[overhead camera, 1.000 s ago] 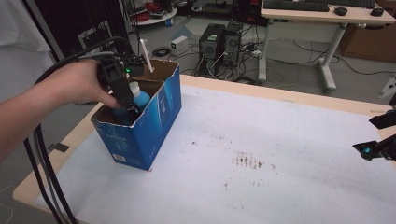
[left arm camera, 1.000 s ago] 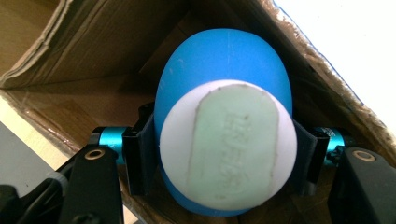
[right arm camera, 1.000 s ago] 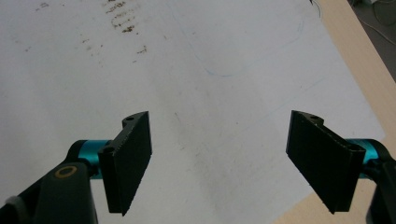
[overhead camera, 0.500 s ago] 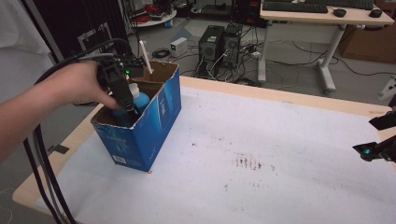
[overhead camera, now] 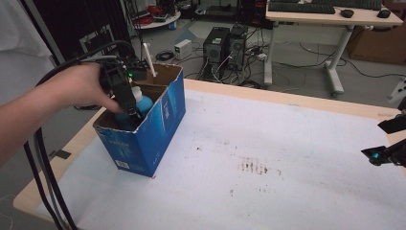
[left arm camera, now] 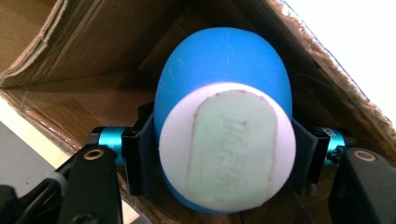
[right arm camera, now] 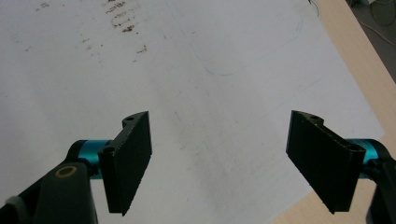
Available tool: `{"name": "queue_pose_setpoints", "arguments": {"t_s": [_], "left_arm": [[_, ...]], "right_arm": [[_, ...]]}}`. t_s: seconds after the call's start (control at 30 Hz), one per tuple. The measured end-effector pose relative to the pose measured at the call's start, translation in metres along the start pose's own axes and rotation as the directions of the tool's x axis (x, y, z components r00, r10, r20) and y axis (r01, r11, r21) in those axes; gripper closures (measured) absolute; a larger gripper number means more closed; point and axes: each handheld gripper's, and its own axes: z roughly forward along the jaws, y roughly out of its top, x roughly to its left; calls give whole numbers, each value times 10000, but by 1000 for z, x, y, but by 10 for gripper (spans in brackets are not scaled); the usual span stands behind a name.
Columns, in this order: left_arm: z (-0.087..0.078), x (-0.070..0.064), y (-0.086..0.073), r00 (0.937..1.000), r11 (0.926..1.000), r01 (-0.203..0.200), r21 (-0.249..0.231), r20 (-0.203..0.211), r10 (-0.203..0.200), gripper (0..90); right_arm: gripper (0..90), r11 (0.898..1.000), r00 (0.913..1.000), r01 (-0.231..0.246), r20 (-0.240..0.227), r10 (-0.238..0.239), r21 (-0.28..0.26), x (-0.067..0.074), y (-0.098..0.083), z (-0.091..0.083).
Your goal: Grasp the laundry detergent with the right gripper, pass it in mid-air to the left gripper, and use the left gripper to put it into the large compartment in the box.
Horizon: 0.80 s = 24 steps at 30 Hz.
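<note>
A blue bottle (left arm camera: 219,79) with a white cap (left arm camera: 229,154) stands inside an open blue cardboard box (overhead camera: 165,120) at the table's left. My left gripper (left arm camera: 224,161) reaches down into the box and is shut on the bottle, its black pads pressing both sides just below the cap. In the high view the left gripper (overhead camera: 127,105) hides most of the bottle (overhead camera: 142,103). My right gripper (right arm camera: 219,163) hovers open over the white table cover, nothing between its jaws. It shows at the far right edge of the high view (overhead camera: 388,143).
A white cover (overhead camera: 268,158) with brown stains (overhead camera: 253,166) lies over the wooden table (overhead camera: 287,98). A white stick (overhead camera: 149,60) rises from the box's far corner. Computer towers (overhead camera: 225,45) and a desk (overhead camera: 330,14) stand beyond the table.
</note>
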Motion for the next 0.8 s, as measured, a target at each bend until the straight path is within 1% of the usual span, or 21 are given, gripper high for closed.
{"name": "queue_pose_setpoints", "arguments": {"t_s": [0.03, 0.17, 0.57, 0.67, 0.7, 0.8], "left_arm": [[0, 0, 0, 10000, 10000, -44, 47, -5, 44, 376], [0, 0, 0, 10000, 10000, 0, 19, -11, 0, 376], [-2, 2, 1, 10000, 10000, -65, 51, -15, 65, 374], [-4, 1, 1, 10000, 10000, -50, -26, -80, 50, 351], [-5, 1, 1, 9998, 9999, -143, -5, -146, 143, 337], [-8, -1, 1, 9992, 9997, -236, 32, -328, 237, 290]], "right_arm": [[218, 10000, 10000, -4, -10, 4, -14, 0, 0, 0], [219, 10000, 10000, -18, -2, 18, 12, 0, -1, 0], [219, 10000, 10000, -16, 7, 16, -12, 0, -1, -1], [218, 10000, 10000, -40, 22, 40, -22, 0, -1, -1], [218, 10000, 10000, -75, 14, 75, 2, 1, -1, -2], [218, 10000, 10000, -54, 19, 54, 19, 1, -1, -2]]}}
